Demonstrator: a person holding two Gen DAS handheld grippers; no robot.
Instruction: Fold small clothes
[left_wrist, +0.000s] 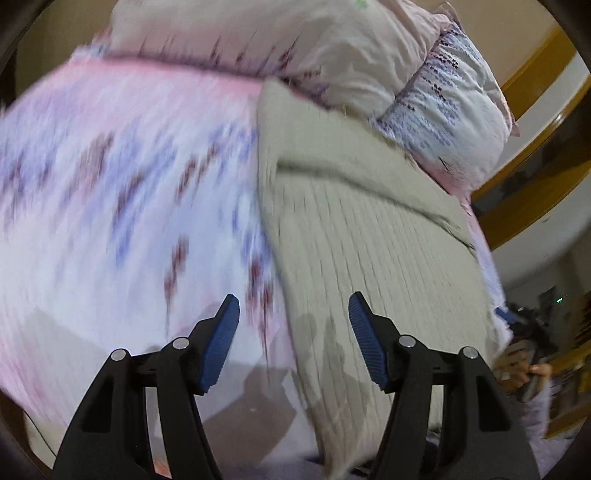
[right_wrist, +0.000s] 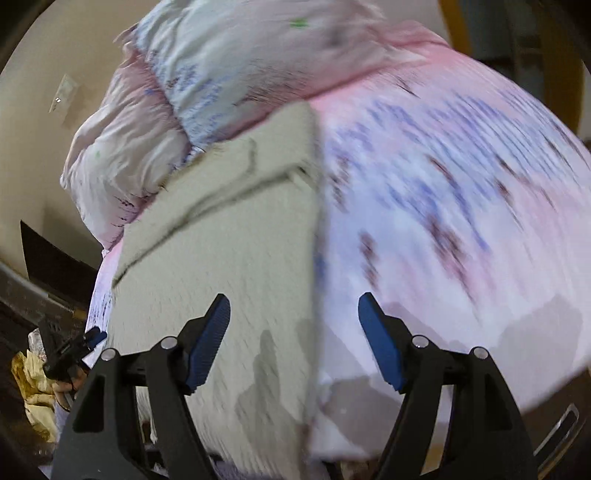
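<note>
A beige ribbed knit garment (left_wrist: 369, 240) lies flat on a bed with a pink and white flowered sheet (left_wrist: 110, 184), with a fold crease across its far part. My left gripper (left_wrist: 293, 297) hovers open over the garment's left edge, with nothing between its blue pads. In the right wrist view the same garment (right_wrist: 229, 229) fills the left half, and my right gripper (right_wrist: 293, 296) stands open over its right edge, also empty. The left gripper's blue tips (right_wrist: 94, 338) show at the garment's near left corner. Both views are motion-blurred.
Flowered pillows (left_wrist: 454, 110) (right_wrist: 221, 55) are piled at the head of the bed behind the garment. A wooden frame (left_wrist: 535, 74) curves at the right. A yellow cloth (right_wrist: 33, 387) lies on the floor left of the bed. The sheet (right_wrist: 443, 184) stretches right of the garment.
</note>
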